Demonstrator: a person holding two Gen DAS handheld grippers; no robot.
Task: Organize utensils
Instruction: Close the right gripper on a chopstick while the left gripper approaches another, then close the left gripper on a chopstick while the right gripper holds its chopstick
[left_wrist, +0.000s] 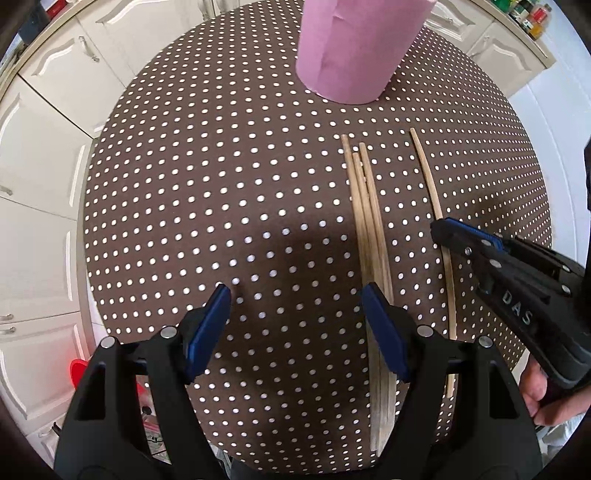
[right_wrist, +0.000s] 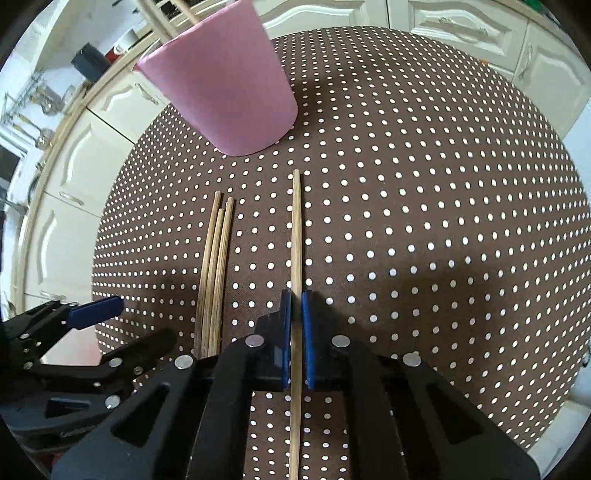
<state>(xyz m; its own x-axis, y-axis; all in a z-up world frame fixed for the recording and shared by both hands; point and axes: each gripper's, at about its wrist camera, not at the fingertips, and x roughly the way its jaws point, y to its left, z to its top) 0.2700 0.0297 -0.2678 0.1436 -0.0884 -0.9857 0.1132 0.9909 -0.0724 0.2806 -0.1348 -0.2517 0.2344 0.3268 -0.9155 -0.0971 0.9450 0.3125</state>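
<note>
A single wooden chopstick (right_wrist: 296, 236) lies on the brown dotted tablecloth, and my right gripper (right_wrist: 296, 306) is shut on it near its middle. In the left wrist view that same chopstick (left_wrist: 428, 177) runs under the right gripper (left_wrist: 441, 230). A bundle of three chopsticks (left_wrist: 364, 192) lies just left of it, seen again in the right wrist view (right_wrist: 218, 243). My left gripper (left_wrist: 295, 295) hangs open above the cloth, its right pad beside the bundle, nothing between its fingers. A pink cup (left_wrist: 360, 48) stands at the far side, also seen from the right wrist (right_wrist: 221, 92).
The round table (left_wrist: 184, 177) with the dotted cloth drops off on all sides. White cabinets (left_wrist: 48, 155) surround it. A red object (left_wrist: 77, 373) sits below the table's left edge. A person's hand (left_wrist: 543, 391) holds the right gripper.
</note>
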